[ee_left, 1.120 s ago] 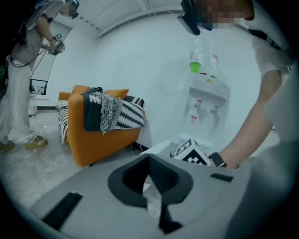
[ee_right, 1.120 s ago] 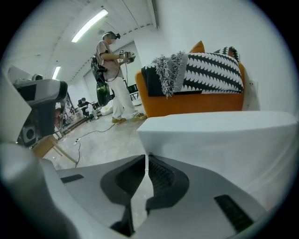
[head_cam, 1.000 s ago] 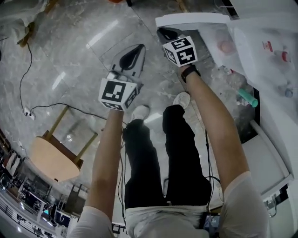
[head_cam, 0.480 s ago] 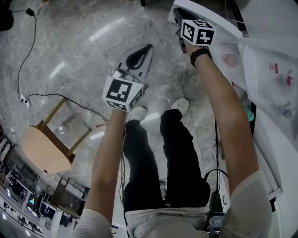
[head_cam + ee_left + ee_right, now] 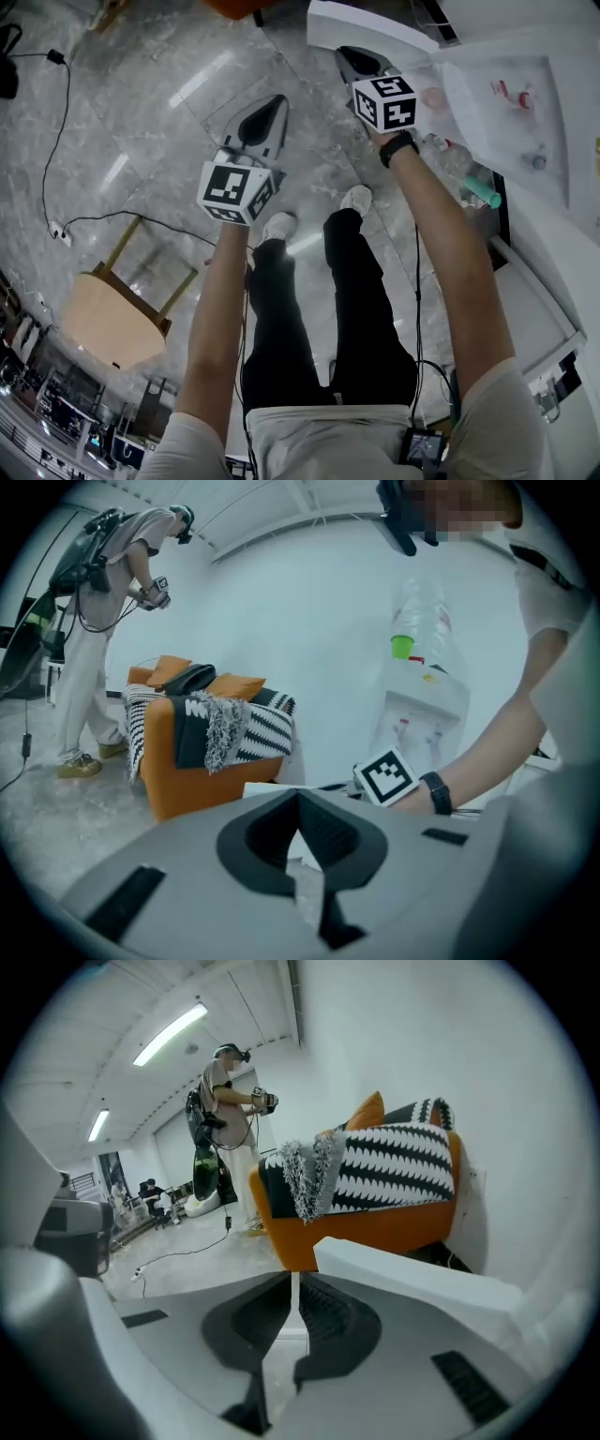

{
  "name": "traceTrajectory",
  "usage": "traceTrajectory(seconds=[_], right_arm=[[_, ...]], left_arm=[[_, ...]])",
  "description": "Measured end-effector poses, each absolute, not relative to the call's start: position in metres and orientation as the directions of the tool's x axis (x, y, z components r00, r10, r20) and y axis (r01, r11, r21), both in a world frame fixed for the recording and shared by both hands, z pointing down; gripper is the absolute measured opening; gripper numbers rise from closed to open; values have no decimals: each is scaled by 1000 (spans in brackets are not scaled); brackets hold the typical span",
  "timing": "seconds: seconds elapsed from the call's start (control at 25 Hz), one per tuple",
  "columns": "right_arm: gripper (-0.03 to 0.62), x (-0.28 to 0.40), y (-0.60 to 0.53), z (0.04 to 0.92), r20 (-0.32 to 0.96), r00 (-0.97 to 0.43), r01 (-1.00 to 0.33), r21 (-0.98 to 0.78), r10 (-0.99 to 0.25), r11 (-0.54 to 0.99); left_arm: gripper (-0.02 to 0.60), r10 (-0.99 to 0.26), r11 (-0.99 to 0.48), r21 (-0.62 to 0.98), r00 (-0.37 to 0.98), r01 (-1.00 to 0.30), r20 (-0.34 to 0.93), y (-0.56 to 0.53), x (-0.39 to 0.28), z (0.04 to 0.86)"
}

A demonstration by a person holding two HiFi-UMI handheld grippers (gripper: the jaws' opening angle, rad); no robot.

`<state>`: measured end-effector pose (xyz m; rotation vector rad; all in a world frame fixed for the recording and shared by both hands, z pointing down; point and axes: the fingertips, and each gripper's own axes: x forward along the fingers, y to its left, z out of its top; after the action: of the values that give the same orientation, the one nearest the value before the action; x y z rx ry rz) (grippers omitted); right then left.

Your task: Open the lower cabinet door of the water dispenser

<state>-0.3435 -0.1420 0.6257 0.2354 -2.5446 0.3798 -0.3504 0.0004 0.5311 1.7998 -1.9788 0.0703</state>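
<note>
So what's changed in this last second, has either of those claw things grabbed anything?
The right gripper has drifted slightly toward the dispenser, its tip staying at the edge of the open door. Nothing was visibly taken hold of or let go. The left gripper hangs over the floor much as before, jaws together, and the door stays open.

Grey marble floor (image 5: 141, 112), a wooden stool (image 5: 98, 323), an orange armchair (image 5: 375, 1227) against a white wall (image 5: 309, 621).
</note>
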Motion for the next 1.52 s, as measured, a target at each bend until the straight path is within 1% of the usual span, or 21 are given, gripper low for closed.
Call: traceTrajectory(seconds=[0.16,0.32,0.48,0.72,0.84,1.0,1.12,1.24,1.4,1.52], right_arm=[[29,-293,-121,567,546,-824,-290,-174,-153,941],[26,-232,-87,504,545,-808,-388,-203,-225,899],[15,-175,-58,431,498,-790,-511,-212,-358,833],[11,-90,-10,319,441,-725,-663,-236,-529,711],[11,-45,9,262,413,-670,-729,-212,-617,651],[11,5,28,191,357,-594,-799,-155,-721,581],[11,30,47,142,293,-551,-832,-115,-781,544],[11,48,64,101,244,-493,-867,-63,-835,494],[10,80,83,55,191,-402,-913,-2,-896,409],[11,99,93,26,144,-372,-925,22,-917,379]], left_arm=[[2,-927,90,284,24,-955,374,0,-329,490],[2,-923,14,291,99,-957,372,4,-293,443],[2,-911,-99,286,202,-953,359,11,-256,395],[2,-902,-139,378,274,-915,332,51,-196,316],[2,-895,-196,386,325,-902,305,65,-161,266],[2,-866,-346,341,437,-874,242,62,-105,198],[2,-838,-455,312,520,-834,169,60,-66,146],[2,-813,-541,245,575,-804,93,65,-41,99],[2,-789,-604,138,613,-785,33,75,-15,51],[2,-784,-620,76,621,-781,0,87,-2,23]])
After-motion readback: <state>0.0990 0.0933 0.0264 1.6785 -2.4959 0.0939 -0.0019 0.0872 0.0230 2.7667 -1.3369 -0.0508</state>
